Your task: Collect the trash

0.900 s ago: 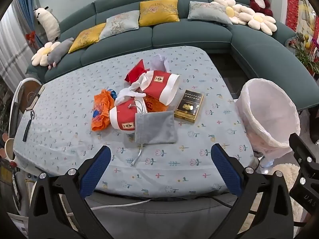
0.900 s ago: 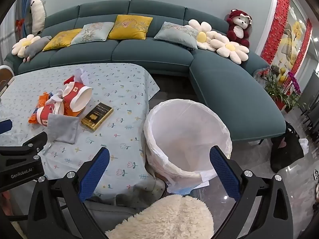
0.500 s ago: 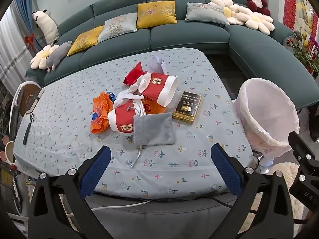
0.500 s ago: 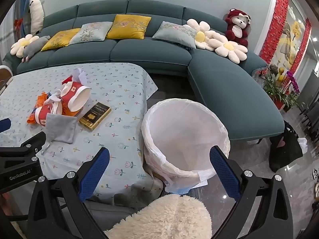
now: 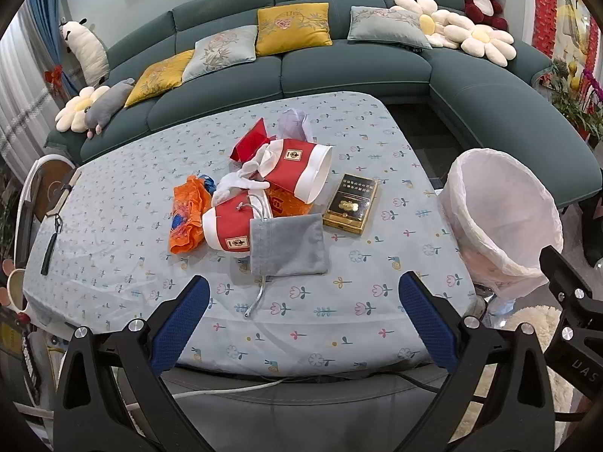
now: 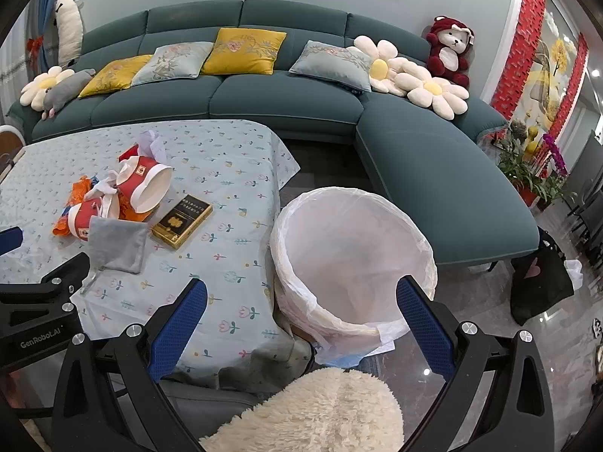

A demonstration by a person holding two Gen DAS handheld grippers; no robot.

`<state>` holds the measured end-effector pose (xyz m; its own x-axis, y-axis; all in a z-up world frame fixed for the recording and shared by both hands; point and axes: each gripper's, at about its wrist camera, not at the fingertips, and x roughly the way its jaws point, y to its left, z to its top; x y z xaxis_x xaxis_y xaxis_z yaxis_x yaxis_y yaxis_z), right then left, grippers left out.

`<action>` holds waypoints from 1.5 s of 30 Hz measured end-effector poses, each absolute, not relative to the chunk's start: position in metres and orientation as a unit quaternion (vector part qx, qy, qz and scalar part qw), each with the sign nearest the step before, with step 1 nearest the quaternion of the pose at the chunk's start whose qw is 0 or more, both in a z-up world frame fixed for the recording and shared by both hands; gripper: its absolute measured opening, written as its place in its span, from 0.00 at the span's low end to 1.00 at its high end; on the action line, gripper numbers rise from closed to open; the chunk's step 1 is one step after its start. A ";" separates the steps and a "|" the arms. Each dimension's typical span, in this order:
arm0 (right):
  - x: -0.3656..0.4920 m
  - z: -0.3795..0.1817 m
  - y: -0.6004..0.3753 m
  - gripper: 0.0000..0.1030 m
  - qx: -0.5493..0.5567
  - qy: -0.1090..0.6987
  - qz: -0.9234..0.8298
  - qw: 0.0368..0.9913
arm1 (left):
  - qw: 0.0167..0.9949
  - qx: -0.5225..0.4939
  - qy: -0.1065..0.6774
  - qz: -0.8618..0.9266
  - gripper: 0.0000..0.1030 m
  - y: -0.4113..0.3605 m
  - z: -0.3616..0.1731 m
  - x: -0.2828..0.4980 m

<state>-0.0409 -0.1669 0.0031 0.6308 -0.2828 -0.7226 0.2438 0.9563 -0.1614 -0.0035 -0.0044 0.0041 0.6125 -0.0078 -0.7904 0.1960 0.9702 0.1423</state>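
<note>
A heap of trash lies mid-table: two red-and-white paper tubs [image 5: 297, 175] [image 5: 233, 226], an orange wrapper [image 5: 186, 218], a grey drawstring pouch [image 5: 288, 246] [image 6: 117, 243], a black-and-gold box [image 5: 352, 203] [image 6: 182, 215], a red card [image 5: 250, 143] and crumpled white paper. A bin lined with a white bag [image 5: 497, 218] [image 6: 350, 260] stands off the table's right edge. My left gripper [image 5: 303, 314] hovers open over the near table edge, short of the pouch. My right gripper [image 6: 301, 316] is open above the bin's near rim. Both hold nothing.
The table wears a pale blue flowered cloth [image 5: 113, 248]. A teal corner sofa [image 5: 339, 71] with cushions and plush toys wraps the far side. A fluffy cream stool [image 6: 316, 410] sits below the right gripper. A black strap [image 5: 51, 241] lies at the table's left.
Both views have shifted slightly, with table and bin sitting a little lower and nearer in the frame. Both grippers stay open. Nothing on the table has moved.
</note>
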 end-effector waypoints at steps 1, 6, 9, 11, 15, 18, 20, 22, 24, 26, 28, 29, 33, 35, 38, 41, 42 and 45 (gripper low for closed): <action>-0.041 0.004 -0.166 0.93 -0.024 0.404 -0.145 0.903 | 0.891 0.108 0.437 -0.057 0.93 -0.005 0.004 -0.003; -0.040 0.005 -0.164 0.93 -0.021 0.404 -0.143 0.903 | 0.893 0.106 0.435 -0.054 0.93 -0.005 0.006 -0.004; -0.038 0.006 -0.161 0.93 -0.022 0.404 -0.141 0.903 | 0.893 0.105 0.435 -0.052 0.93 -0.005 0.006 -0.005; -0.037 0.008 -0.158 0.93 -0.023 0.404 -0.140 0.904 | 0.892 0.104 0.436 -0.049 0.93 -0.006 0.007 -0.005; -0.040 0.004 -0.162 0.93 -0.023 0.403 -0.136 0.905 | 0.891 0.098 0.442 -0.048 0.93 0.007 0.002 -0.004; -0.039 0.004 -0.160 0.93 -0.024 0.403 -0.134 0.905 | 0.890 0.096 0.444 -0.047 0.93 0.009 0.002 -0.005; -0.039 0.004 -0.158 0.93 -0.024 0.403 -0.133 0.905 | 0.889 0.096 0.445 -0.047 0.93 0.010 0.001 -0.005; -0.040 0.004 -0.158 0.93 -0.023 0.404 -0.132 0.905 | 0.888 0.095 0.446 -0.047 0.93 0.010 0.001 -0.006; -0.040 0.004 -0.157 0.93 -0.024 0.404 -0.132 0.905 | 0.888 0.093 0.448 -0.047 0.93 0.011 0.000 -0.006; -0.040 0.004 -0.156 0.93 -0.024 0.403 -0.131 0.905 | 0.886 0.090 0.453 -0.046 0.93 0.013 -0.001 -0.006; -0.041 0.004 -0.157 0.93 -0.024 0.404 -0.131 0.905 | 0.885 0.088 0.455 -0.044 0.93 0.014 -0.002 -0.007; -0.041 0.004 -0.157 0.93 -0.024 0.404 -0.131 0.905 | 0.885 0.088 0.455 -0.044 0.93 0.014 -0.002 -0.007; -0.041 0.004 -0.157 0.93 -0.025 0.404 -0.132 0.905 | 0.883 0.087 0.458 -0.044 0.93 0.016 -0.003 -0.007; -0.041 0.004 -0.156 0.93 -0.026 0.403 -0.132 0.905 | 0.883 0.085 0.459 -0.045 0.93 0.017 -0.003 -0.008; -0.042 0.005 -0.155 0.93 -0.027 0.402 -0.131 0.906 | 0.883 0.085 0.459 -0.045 0.93 0.015 -0.003 -0.008; -0.043 0.005 -0.154 0.93 -0.029 0.402 -0.132 0.906 | 0.883 0.083 0.459 -0.045 0.93 0.016 -0.003 -0.009; -0.042 0.004 -0.154 0.93 -0.028 0.402 -0.131 0.906 | 0.883 0.082 0.460 -0.045 0.93 0.017 -0.003 -0.009; -0.043 0.004 -0.153 0.93 -0.031 0.400 -0.131 0.906 | 0.884 0.082 0.459 -0.045 0.93 0.016 -0.003 -0.009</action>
